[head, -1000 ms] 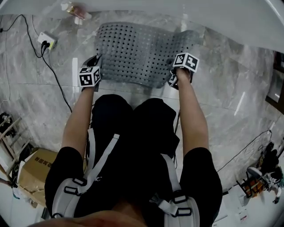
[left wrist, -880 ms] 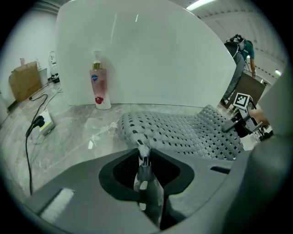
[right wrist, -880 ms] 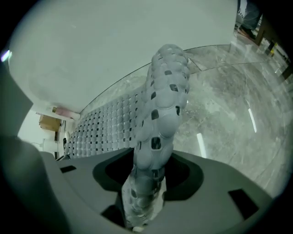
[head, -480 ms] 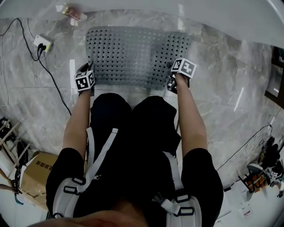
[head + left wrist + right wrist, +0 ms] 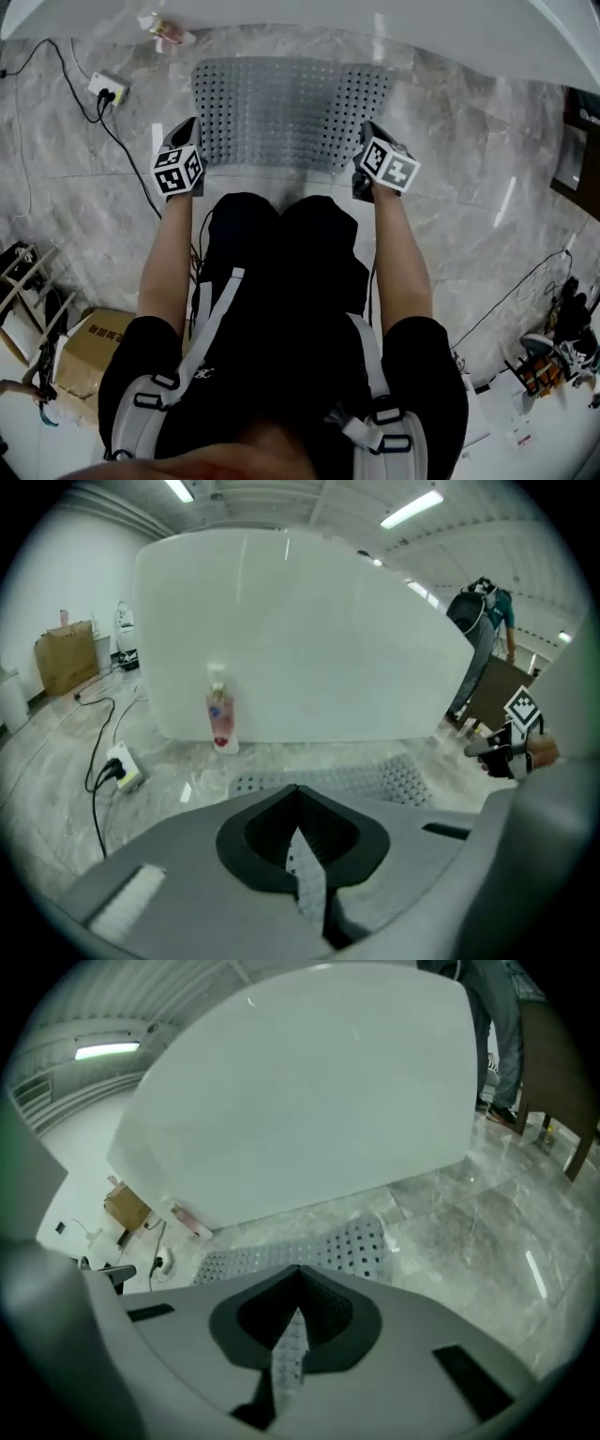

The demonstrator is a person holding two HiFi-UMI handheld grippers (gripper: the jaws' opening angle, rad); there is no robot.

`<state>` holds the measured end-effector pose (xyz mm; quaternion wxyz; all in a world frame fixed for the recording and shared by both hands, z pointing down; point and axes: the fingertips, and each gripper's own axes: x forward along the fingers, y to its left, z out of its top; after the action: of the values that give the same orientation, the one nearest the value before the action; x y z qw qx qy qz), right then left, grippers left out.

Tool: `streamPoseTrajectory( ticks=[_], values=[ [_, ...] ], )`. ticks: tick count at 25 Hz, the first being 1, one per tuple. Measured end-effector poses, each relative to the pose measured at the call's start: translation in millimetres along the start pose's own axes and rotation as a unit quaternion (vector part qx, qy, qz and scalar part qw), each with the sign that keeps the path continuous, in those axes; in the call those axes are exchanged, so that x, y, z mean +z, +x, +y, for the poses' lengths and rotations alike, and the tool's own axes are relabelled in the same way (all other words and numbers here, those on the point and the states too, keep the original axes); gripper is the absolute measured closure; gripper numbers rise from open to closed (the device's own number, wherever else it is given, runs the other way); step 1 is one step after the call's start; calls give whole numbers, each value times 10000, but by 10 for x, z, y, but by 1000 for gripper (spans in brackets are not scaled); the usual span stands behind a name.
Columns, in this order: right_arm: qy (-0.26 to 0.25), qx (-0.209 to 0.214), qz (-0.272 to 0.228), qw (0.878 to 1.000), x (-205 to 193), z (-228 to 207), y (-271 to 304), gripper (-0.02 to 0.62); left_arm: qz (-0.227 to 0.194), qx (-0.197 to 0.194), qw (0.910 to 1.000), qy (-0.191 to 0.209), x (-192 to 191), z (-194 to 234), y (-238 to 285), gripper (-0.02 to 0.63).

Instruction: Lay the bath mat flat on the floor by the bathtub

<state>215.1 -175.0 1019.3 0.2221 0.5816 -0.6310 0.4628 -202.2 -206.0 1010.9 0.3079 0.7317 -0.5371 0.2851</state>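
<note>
This is a bathroom set staged inside a large hall; straight ahead of the left gripper a white bathtub stands on a grey marble-look floor, with a bottle at its foot and a perforated bath mat before it. High above the tub run ceiling strip lights; far to that gripper's left sit a cardboard box and a power strip with its cable.
</note>
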Motion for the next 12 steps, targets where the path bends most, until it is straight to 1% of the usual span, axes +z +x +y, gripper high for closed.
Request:
streamPoseTrajectory(
  ticks=[3,7,10,12],
  values=[
    [-157,137,-396,9990,543,470,-872,591,-340,-356,9987,145,863,-530,-805,603],
    [-308,215,-1220,9918,1467,1221,-2349,591,-867,-629,9933,422,2054,-1142,-2165,603],
    [-540,189,-1836,9813,2151,1790,-3552,591,-1264,-803,9876,477,2929,-1545,-3239,603],
    [-731,352,-2262,9707,2603,2183,-4313,592,-1561,-895,9820,566,3517,-1800,-3885,603]
  ],
)
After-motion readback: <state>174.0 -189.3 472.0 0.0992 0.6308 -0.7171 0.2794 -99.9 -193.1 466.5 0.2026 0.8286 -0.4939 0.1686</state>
